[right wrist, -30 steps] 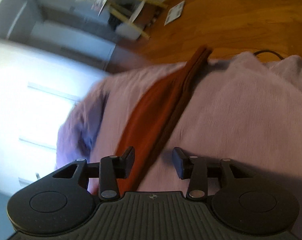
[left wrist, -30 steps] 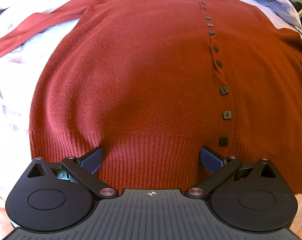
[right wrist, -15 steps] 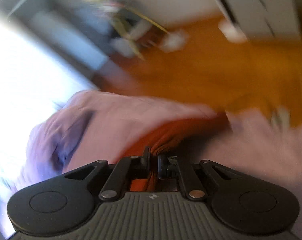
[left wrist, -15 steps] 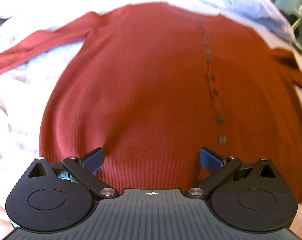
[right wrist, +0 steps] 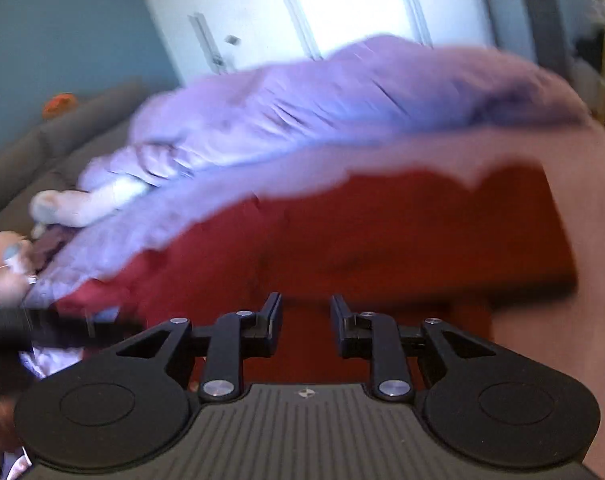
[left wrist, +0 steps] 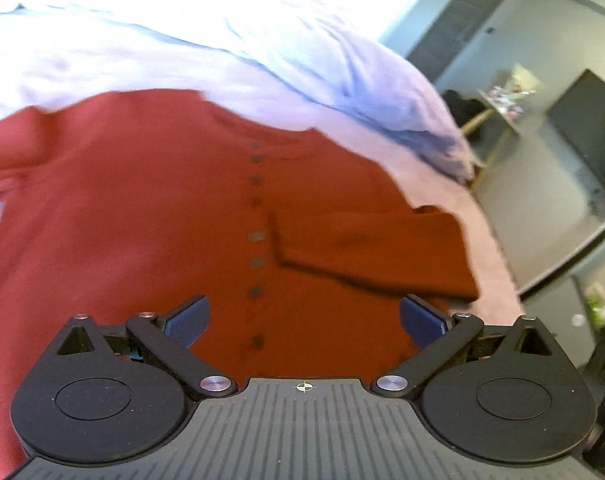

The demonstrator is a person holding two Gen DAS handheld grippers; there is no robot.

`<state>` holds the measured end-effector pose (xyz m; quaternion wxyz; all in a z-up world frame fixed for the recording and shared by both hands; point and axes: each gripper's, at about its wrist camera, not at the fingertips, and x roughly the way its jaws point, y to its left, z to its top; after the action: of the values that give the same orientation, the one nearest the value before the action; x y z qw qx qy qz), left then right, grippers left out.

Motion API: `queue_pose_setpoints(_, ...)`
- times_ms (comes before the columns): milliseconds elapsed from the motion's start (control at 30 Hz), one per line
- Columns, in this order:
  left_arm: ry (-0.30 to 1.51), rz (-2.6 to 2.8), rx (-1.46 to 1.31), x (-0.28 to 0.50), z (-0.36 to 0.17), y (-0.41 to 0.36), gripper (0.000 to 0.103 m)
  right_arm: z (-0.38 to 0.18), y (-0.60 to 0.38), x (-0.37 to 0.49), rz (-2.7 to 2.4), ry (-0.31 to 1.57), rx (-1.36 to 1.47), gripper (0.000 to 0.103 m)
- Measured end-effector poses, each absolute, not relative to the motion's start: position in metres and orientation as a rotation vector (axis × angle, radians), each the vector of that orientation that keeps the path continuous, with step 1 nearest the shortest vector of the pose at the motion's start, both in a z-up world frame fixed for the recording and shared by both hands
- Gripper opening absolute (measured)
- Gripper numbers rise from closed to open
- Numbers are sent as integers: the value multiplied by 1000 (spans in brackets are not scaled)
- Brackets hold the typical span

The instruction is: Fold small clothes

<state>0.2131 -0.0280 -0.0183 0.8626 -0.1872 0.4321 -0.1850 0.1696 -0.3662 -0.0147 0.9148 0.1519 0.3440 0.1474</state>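
Observation:
A rust-red buttoned cardigan (left wrist: 142, 216) lies flat on a pale lilac bed cover (left wrist: 206, 68). Its right sleeve (left wrist: 366, 252) is folded across the body, cuff near the button row. The left sleeve (left wrist: 6, 148) still stretches out to the left. My left gripper (left wrist: 304, 318) hovers open above the lower body of the cardigan, nothing between its blue pads. In the blurred right wrist view the cardigan (right wrist: 382, 240) fills the middle. My right gripper (right wrist: 305, 312) is above it, its jaws opening, a narrow gap with nothing pinched.
Rumpled lilac bedding (right wrist: 302, 100) is heaped beyond the cardigan. A grey sofa (right wrist: 42, 140) and a person's hand (right wrist: 6, 272) show at the left of the right wrist view. A doorway, dark screen (left wrist: 582, 128) and small table (left wrist: 498, 104) lie past the bed's right edge.
The right gripper shut on the right sleeve, swung it over the cardigan body and let go. The left gripper pulled back and tilted up, staying open.

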Motion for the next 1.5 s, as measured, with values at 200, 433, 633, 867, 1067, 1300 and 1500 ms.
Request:
queue_pose_setpoints(200, 1008, -421, -547, 273, -52, -44, 92, -58, -389, 147, 185, 832, 463, 25)
queue_pose_setpoints(433, 1109, -373, -653, 311, -88, -52, 76, -86, -408, 119, 161, 838, 562, 25)
queue_pose_setpoints(633, 1111, -355, -666, 327, -92, -56, 62, -88, -401, 119, 159, 812, 555, 26)
queue_pose_setpoints(867, 1154, -342, -631, 333, -96, -73, 11, -87, -406, 113, 160, 799, 576, 26)
queue_pose_setpoints(1067, 1022, -360, -496, 325, -64, -70, 8, -84, -404, 116, 158, 817, 546, 26)
queue_pose_setpoints(1300, 808, -281, -376, 325, -7, -5, 8, -72, -394, 123, 142, 838, 452, 35)
queue_pose_setpoints(1500, 885, -55, -362, 341, -38, 67, 8, -65, -379, 140, 153, 825, 361, 49)
